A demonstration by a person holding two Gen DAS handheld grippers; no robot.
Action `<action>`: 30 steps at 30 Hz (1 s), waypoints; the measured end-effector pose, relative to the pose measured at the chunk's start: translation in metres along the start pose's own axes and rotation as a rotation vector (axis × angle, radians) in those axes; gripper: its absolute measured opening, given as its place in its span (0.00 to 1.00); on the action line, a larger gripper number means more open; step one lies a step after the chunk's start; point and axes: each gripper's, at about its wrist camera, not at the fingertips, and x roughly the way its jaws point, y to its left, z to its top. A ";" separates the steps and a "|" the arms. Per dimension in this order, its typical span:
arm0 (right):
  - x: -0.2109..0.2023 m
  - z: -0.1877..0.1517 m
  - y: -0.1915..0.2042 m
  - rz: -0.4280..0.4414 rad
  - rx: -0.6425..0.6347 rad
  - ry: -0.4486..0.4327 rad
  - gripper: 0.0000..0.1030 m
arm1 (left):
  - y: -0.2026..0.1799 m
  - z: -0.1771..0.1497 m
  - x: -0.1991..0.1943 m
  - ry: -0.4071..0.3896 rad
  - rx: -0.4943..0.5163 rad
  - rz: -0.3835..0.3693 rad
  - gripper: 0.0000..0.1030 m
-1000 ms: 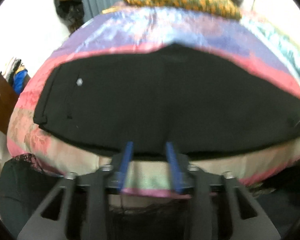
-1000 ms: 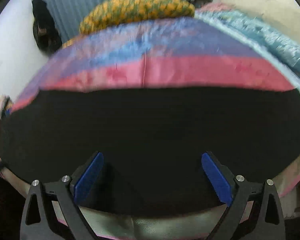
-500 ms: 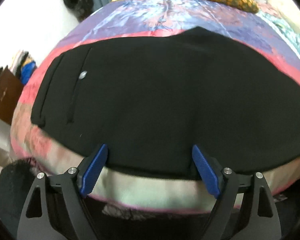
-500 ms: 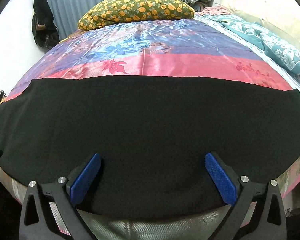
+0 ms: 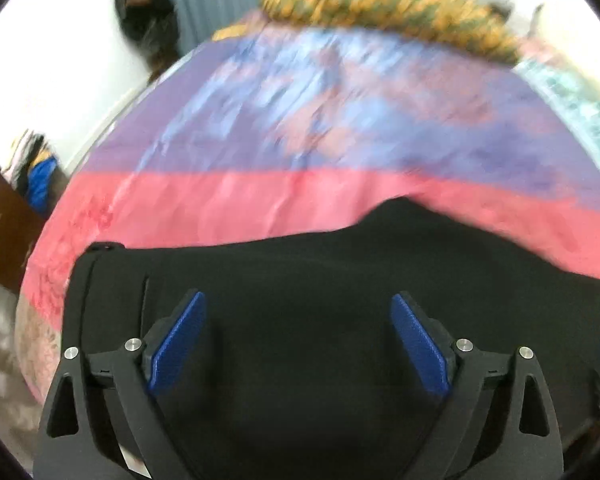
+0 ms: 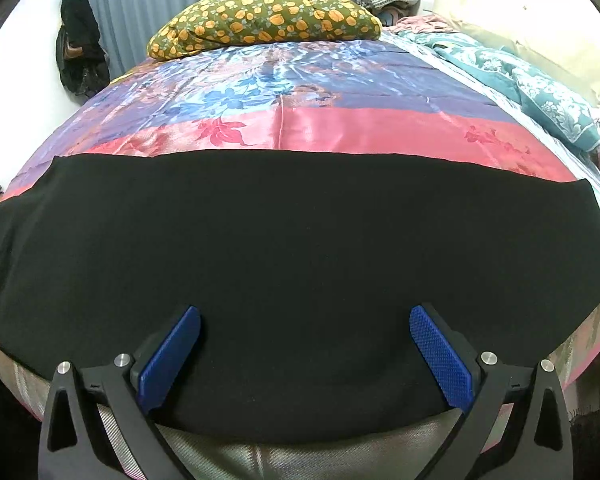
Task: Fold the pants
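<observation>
The black fabric pants [image 6: 292,248] lie flat across the near end of the bed's pink-and-purple satin cover [image 6: 340,128], which stays bare beyond them up to the orange-flowered olive pillow [image 6: 264,20]. The left gripper [image 5: 298,344], its fingers just spread wide, and the right gripper [image 6: 304,356], equally wide, both hold nothing.

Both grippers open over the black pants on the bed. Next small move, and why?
Probably lower the left gripper to the waistband corner of the black pants and close on it. The pants lie flat across the bedspread, apparently already halved lengthwise; both the left and the right gripper stand open, holding nothing. The next fold needs an end gripped.
</observation>
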 end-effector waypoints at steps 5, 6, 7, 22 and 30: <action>0.000 0.000 -0.001 0.010 -0.011 0.003 1.00 | 0.029 -0.027 0.018 0.037 -0.035 0.114 0.92; 0.000 -0.001 -0.001 0.013 -0.012 0.001 1.00 | 0.028 -0.032 0.014 0.031 -0.016 0.179 0.95; 0.000 -0.001 -0.001 0.014 -0.013 0.000 1.00 | 0.032 -0.037 0.008 0.019 -0.024 0.191 0.95; -0.003 -0.001 0.002 -0.011 -0.019 -0.014 1.00 | -0.032 -0.106 -0.042 -0.024 0.027 0.014 0.95; -0.018 0.003 -0.023 0.060 0.044 -0.032 1.00 | -0.017 -0.111 -0.037 -0.057 -0.004 -0.013 0.99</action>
